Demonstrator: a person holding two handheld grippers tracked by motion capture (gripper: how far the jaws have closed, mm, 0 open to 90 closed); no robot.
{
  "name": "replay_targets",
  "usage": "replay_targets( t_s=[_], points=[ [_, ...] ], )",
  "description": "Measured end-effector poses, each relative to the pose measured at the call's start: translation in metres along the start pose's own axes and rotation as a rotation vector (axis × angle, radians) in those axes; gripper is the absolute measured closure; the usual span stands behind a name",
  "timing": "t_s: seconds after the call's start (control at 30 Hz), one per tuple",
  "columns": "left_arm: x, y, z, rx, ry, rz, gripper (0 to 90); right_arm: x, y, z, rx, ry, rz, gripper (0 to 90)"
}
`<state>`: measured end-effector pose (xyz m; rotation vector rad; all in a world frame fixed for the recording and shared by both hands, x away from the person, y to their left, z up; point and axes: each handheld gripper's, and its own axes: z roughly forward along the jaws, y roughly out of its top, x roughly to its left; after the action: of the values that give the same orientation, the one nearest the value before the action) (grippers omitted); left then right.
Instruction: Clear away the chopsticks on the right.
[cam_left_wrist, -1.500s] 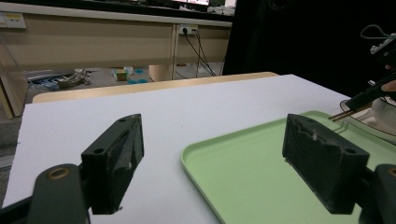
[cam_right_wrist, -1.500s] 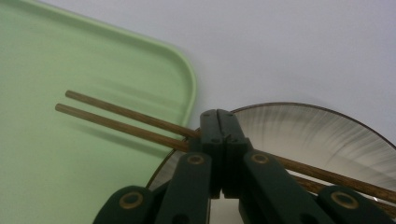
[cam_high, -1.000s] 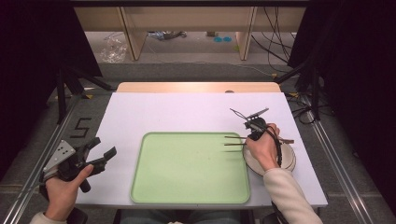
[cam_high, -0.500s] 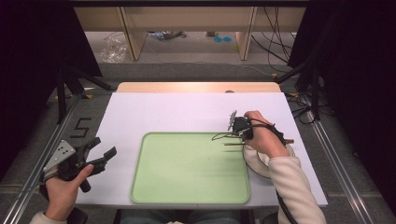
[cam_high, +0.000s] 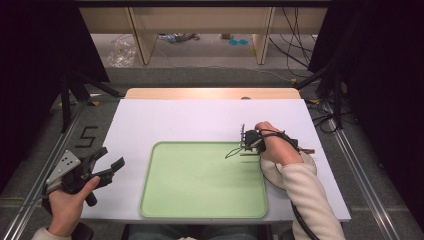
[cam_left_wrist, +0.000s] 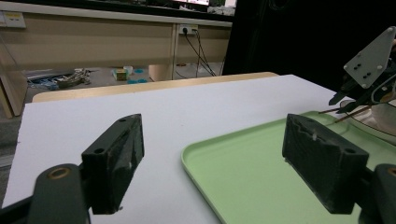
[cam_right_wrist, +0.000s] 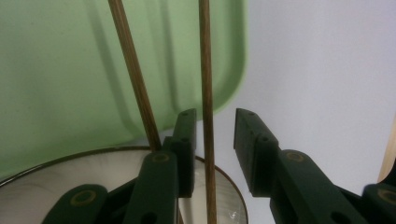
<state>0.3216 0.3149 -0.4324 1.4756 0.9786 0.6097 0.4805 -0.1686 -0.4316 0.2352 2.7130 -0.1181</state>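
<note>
Jaws on my right gripper (cam_right_wrist: 212, 140) have just been closing and now stand parted around one wooden chopstick (cam_right_wrist: 204, 70) without pinching it; its partner (cam_right_wrist: 133, 70) lies outside them at nine o'clock. Both chopsticks rest across the white bowl (cam_right_wrist: 93, 172), tips over the green tray (cam_high: 200, 180). My left gripper (cam_left_wrist: 215, 154) gapes empty at the tray's nine o'clock.

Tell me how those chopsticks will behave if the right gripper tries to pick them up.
The chopsticks look thin, straight and wooden, so probably stiff and light. Being slim and seemingly round, they may roll or slide. One lies between the right gripper's jaws and one outside, across the bowl rim, so they would likely splay rather than lift together.
</note>
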Motion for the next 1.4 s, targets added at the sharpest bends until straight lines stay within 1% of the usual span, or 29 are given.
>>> replay_targets(
  t_s=[0.03, 0.2, 0.23, 0.27, 0.3, 0.4, 0.47, 0.53, 0.57, 0.6, 0.63, 0.67, 0.7, 0.73, 0.8, 0.87, 0.9, 0.93, 0.97, 1.1, 1.13, 1.17, 1.2, 1.23, 1.27, 1.3, 1.33, 1.37, 1.4],
  points=[
    [0.0, 0.0, 0.0, 0.0, 0.0, 0.001, 20.8, 0.0, 0.001, 0.001, -0.008, 0.004, 0.007, 71.5],
    [0.0, 0.0, 0.0, -0.001, -0.001, 0.0, 20.8, -0.003, 0.002, 0.004, 0.0, 0.011, 0.006, 75.1],
    [0.0, 0.0, 0.0, -0.001, -0.001, 0.0, 20.8, -0.003, 0.002, 0.004, 0.004, 0.009, -0.001, 75.9],
    [0.0, 0.0, 0.0, -0.002, -0.001, 0.0, 20.8, -0.005, 0.002, 0.005, 0.013, 0.005, -0.027, 76.4],
    [0.0, 0.0, 0.0, -0.003, -0.001, -0.001, 20.8, -0.005, 0.002, 0.005, 0.013, -0.001, -0.031, 77.0],
    [0.0, 0.0, 0.0, -0.001, 0.0, 0.001, 20.8, -0.004, 0.003, 0.007, 0.022, 0.008, -0.029, 80.8],
    [0.0, 0.0, 0.0, 0.0, 0.0, 0.0, 20.9, -0.004, 0.003, 0.007, 0.018, 0.0, -0.033, 83.9],
    [0.0, 0.0, 0.0, 0.0, 0.0, 0.001, 20.9, -0.004, 0.003, 0.007, 0.021, 0.001, -0.023, 86.6],
    [0.0, 0.0, 0.0, -0.001, 0.001, 0.001, 20.9, -0.003, 0.003, 0.007, 0.008, 0.009, -0.002, 86.9],
    [0.0, 0.0, 0.0, -0.001, 0.001, 0.001, 20.8, -0.003, 0.003, 0.007, 0.008, 0.009, -0.002, 86.9],
    [0.0, 0.0, 0.0, -0.001, 0.0, 0.001, 20.9, -0.003, 0.003, 0.007, 0.013, 0.005, -0.021, 87.3],
    [0.0, 0.0, 0.0, -0.001, 0.0, 0.001, 20.9, -0.003, 0.002, 0.007, 0.012, -0.004, -0.03, 87.4],
    [0.0, 0.0, 0.0, -0.001, 0.001, 0.001, 20.9, -0.002, 0.003, 0.006, 0.001, 0.0, -0.011, 87.4],
    [0.0, 0.0, 0.0, 0.0, 0.001, 0.001, 20.9, -0.003, 0.002, 0.006, 0.002, -0.006, -0.013, 87.4],
    [0.0, 0.0, 0.0, 0.0, 0.001, 0.001, 20.9, -0.004, 0.002, 0.003, -0.012, -0.036, -0.013, 87.5],
    [0.0, 0.0, 0.0, 0.0, 0.001, 0.001, 20.9, -0.006, 0.002, -0.002, -0.031, -0.05, -0.007, 87.5],
    [0.0, 0.0, 0.0, 0.0, 0.001, 0.0, 20.9, -0.007, 0.002, -0.004, -0.041, -0.068, -0.011, 87.6],
    [0.0, 0.0, 0.0, -0.001, 0.001, 0.001, 20.9, -0.008, 0.002, -0.007, -0.051, -0.088, -0.006, 87.5],
    [0.0, 0.0, 0.0, -0.001, 0.0, 0.0, 20.9, -0.009, 0.001, -0.01, -0.066, -0.096, 0.007, 87.6],
    [0.0, 0.0, 0.0, -0.002, -0.001, 0.001, 20.9, -0.014, 0.0, -0.023, -0.113, -0.163, 0.028, 87.6],
    [0.0, 0.0, 0.0, -0.001, 0.0, 0.001, 20.9, -0.015, -0.001, -0.026, -0.124, -0.179, 0.043, 87.6],
    [0.0, 0.0, 0.0, -0.002, 0.0, 0.0, 20.9, -0.016, -0.001, -0.029, -0.138, -0.192, 0.075, 87.6],
    [0.0, 0.0, 0.0, -0.002, 0.0, 0.0, 20.9, -0.016, -0.001, -0.029, -0.138, -0.192, 0.075, 87.6],
    [0.0, 0.0, 0.0, -0.001, 0.001, 0.0, 20.9, -0.018, -0.002, -0.035, -0.168, -0.203, 0.109, 87.7],
    [0.0, 0.0, 0.0, -0.001, 0.0, 0.0, 20.9, -0.018, -0.003, -0.038, -0.179, -0.213, 0.119, 87.7],
    [0.0, 0.0, 0.0, -0.003, 0.0, -0.001, 20.9, -0.018, -0.003, -0.041, -0.198, -0.221, 0.146, 87.7],
    [0.0, 0.0, 0.0, -0.002, 0.0, -0.001, 20.9, -0.019, -0.003, -0.045, -0.216, -0.243, 0.153, 87.7],
    [0.0, 0.0, 0.0, -0.002, 0.0, -0.001, 20.9, -0.021, -0.004, -0.048, -0.231, -0.264, 0.147, 87.7],
    [0.0, 0.0, 0.0, -0.003, 0.0, 0.0, 20.9, -0.022, -0.004, -0.052, -0.246, -0.277, 0.16, 87.7]
  ],
)
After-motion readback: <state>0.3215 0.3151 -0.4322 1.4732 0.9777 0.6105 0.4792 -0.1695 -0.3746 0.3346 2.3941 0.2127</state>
